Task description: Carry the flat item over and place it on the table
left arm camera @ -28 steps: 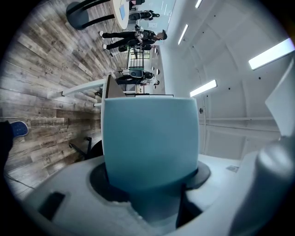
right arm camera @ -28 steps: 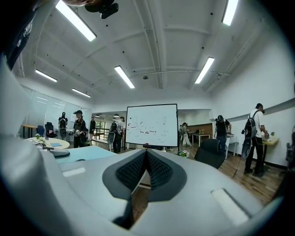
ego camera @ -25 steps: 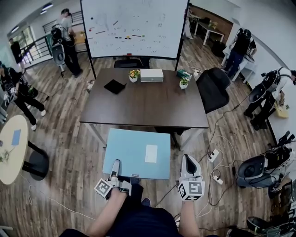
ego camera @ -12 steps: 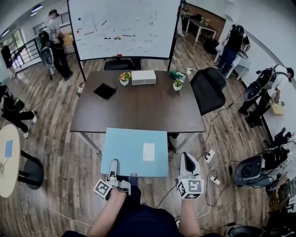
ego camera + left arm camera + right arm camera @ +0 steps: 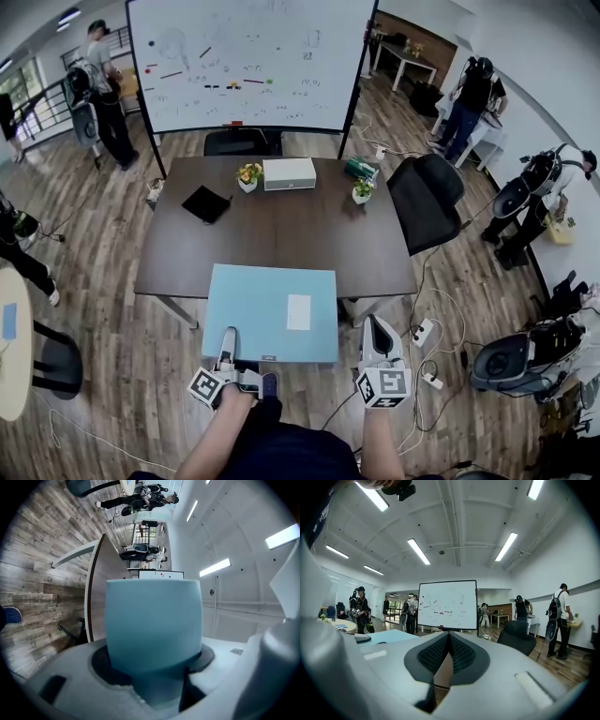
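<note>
A light-blue flat board (image 5: 262,305), white-labelled, is held level, its far edge over the near edge of the dark table (image 5: 281,225).

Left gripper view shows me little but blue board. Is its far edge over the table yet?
Observer: Yes. From the head view the board overlaps the table's near edge.
Operator: What's on the table?
Observer: A black pad, a white box and two plants, all on its far half.
Operator: Where's the other gripper?
Observer: The right gripper is beside the board's right edge, by the near corner, with a gap between them.
</note>
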